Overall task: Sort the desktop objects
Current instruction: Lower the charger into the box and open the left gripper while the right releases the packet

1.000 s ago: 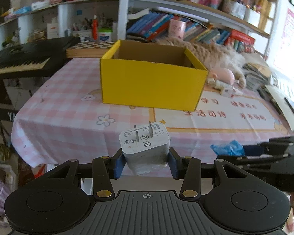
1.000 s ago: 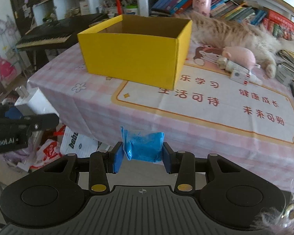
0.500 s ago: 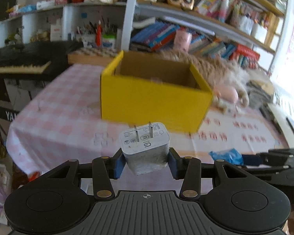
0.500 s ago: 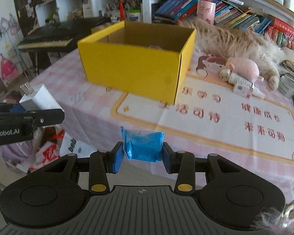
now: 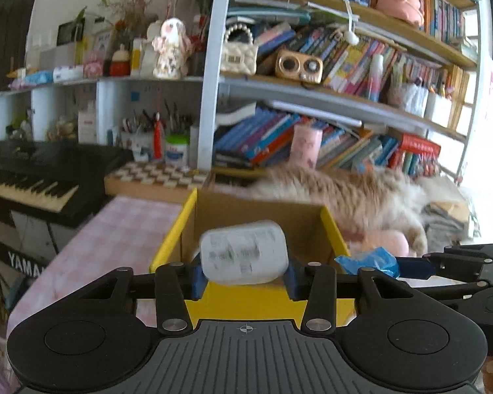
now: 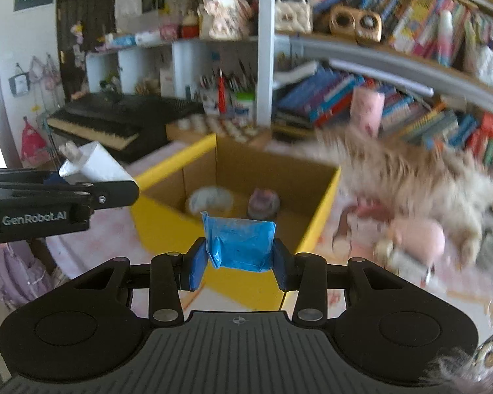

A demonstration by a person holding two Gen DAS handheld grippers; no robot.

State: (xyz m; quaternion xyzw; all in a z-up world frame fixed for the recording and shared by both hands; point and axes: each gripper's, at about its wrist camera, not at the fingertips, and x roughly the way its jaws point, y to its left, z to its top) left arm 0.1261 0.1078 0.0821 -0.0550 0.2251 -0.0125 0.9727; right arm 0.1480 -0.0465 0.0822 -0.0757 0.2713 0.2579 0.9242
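My left gripper [image 5: 243,279] is shut on a white plug charger [image 5: 244,256], held just above the near wall of the open yellow box [image 5: 256,305]. It also shows in the right wrist view [image 6: 92,167]. My right gripper [image 6: 238,266] is shut on a blue packet [image 6: 238,244], held over the near edge of the yellow box [image 6: 167,226]. The packet also shows in the left wrist view [image 5: 368,261]. Inside the box lie a white round thing [image 6: 208,200] and a dark round thing [image 6: 263,203], both blurred.
A fluffy cat [image 6: 410,170] lies right of the box, with a pink toy [image 6: 414,236] by it. A pink checked cloth [image 5: 115,226] covers the table. A keyboard [image 5: 23,187] stands at the left. Full bookshelves [image 5: 312,124] are behind.
Both grippers have moved forward and up to the yellow box, still holding the charger and the blue packet. The box is now close under them and its inside shows.
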